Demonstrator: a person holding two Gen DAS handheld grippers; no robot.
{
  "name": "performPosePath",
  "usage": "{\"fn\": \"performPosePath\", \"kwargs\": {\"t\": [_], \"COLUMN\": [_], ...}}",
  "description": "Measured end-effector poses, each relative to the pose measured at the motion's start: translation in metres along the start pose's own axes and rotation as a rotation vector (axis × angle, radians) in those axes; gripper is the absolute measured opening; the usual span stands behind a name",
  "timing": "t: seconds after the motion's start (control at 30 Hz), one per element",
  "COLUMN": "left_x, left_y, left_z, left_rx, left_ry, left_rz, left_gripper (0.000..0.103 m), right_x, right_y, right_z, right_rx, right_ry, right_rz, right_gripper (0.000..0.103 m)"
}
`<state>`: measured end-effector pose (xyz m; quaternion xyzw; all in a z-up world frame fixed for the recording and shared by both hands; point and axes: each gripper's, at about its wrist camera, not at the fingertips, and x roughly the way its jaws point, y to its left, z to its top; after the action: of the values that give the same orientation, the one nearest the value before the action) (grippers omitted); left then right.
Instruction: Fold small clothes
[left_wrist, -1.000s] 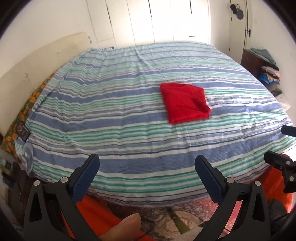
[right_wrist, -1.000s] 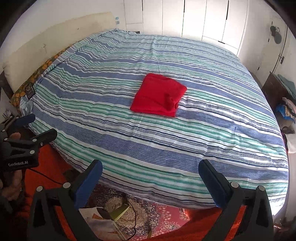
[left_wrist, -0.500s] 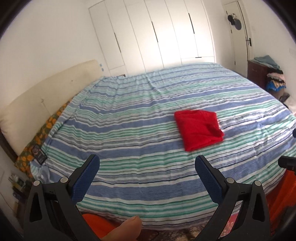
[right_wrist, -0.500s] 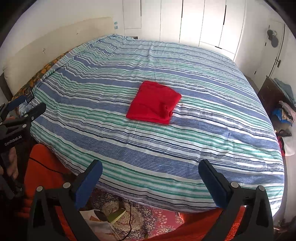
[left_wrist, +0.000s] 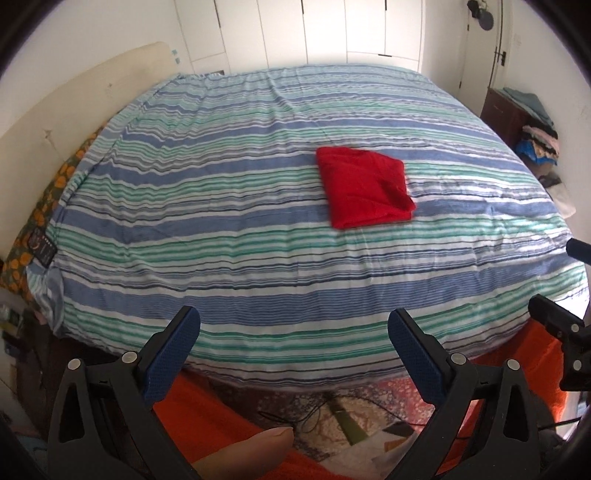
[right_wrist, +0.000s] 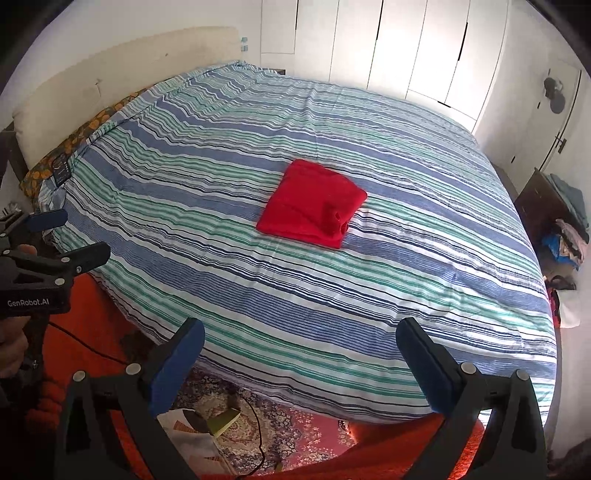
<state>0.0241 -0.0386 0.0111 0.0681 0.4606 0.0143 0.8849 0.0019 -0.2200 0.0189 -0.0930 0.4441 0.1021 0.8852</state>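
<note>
Red garment (left_wrist: 364, 191) folded mid-bed (left_wrist: 221, 221), unobstructed; left claw (left_wrist: 293, 328), right claw (right_wrist: 301, 339) both apart, empty.

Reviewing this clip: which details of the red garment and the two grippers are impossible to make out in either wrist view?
- Red garment: its type and inner layers; it lies folded on the striped bed in both views.
- Right gripper: in the left wrist view the frame edge cuts off most of it.
- Left gripper: in the right wrist view the left edge crops its handle and the hand.
- Clothes pile: items too small and distorted.
</note>
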Motion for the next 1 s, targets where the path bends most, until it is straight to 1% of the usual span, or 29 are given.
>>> {"fn": "performPosePath", "kwargs": {"t": [0.07,0.2,0.33,0.53,0.83,1.0], "left_x": [0.0004,0.0025,0.0006,-0.001,0.0041,0.0055], "left_y": [0.0,0.0006,-0.0013,-0.0013,-0.0011,-0.0057], "left_z": [-0.0004,-0.0014,-0.0013,0.0012,0.0001,-0.0009], "left_rx": [0.006,-0.002,0.012,0.02,0.011,0.026], "left_ry": [0.011,0.043,0.036,0.022,0.027,0.031], "left_rz": [0.016,-0.003,0.015,0.021,0.027,0.027], "left_gripper": [0.101,0.101,0.101,0.101,0.101,0.101], "right_x": [0.0,0.0008,0.0005,0.0056,0.0066,0.0022], "right_y": [-0.0004,0.0003,0.0034,0.0029,0.0023,0.0037], "right_z": [0.0006,0.0009,0.0012,0.001,0.0041,0.0037], "right_rx": [0.003,-0.001,-0.016,-0.025,-0.017,-0.006], "right_ry": [0.008,0.017,0.025,0.043,0.052,0.044], "right_rz": [-0.002,-0.01,-0.014,-0.026,-0.016,-0.012], "right_gripper": [0.102,0.102,0.102,0.102,0.102,0.102]}}
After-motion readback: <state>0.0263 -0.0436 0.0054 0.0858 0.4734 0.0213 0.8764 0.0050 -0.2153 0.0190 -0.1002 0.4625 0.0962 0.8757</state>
